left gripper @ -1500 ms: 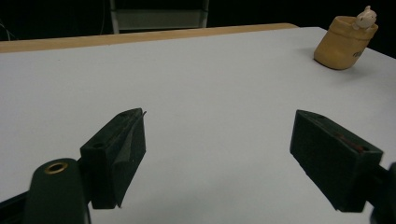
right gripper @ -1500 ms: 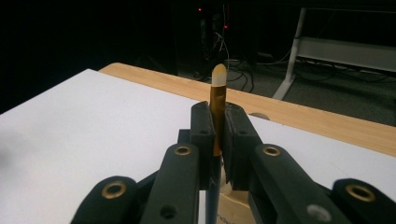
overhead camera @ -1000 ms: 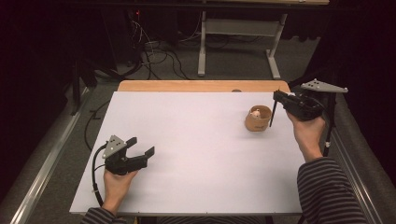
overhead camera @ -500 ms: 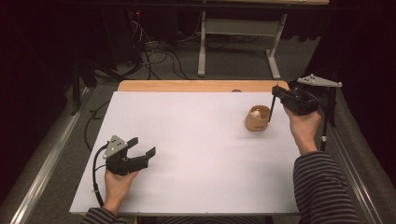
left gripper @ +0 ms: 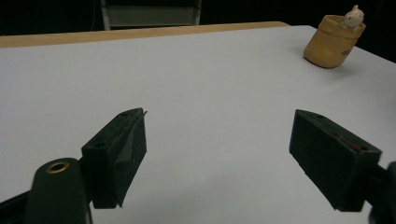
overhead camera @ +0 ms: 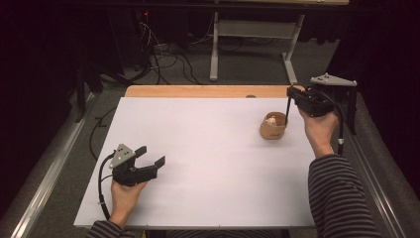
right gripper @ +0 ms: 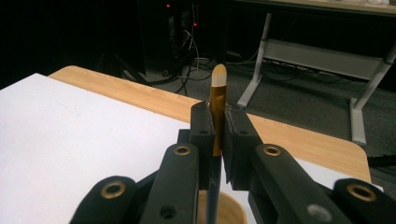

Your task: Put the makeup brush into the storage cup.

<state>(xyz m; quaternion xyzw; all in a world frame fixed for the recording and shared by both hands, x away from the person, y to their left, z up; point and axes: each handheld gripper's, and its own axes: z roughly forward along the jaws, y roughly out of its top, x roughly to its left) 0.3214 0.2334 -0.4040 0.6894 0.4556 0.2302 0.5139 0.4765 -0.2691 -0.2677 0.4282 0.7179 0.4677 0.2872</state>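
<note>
No text, label, brand or number can be read anywhere. The tan cup (left gripper: 331, 41) at the far side of the worktop (overhead camera: 208, 148) carries a small dark mark low on its wall — too small and blurred to make out.

The left gripper (overhead camera: 151, 157) rested wide open on the white worktop (overhead camera: 208, 158); the right gripper (overhead camera: 292, 94) held a thin dark stick (overhead camera: 288, 107) above a tan cup (overhead camera: 273, 126).
</note>
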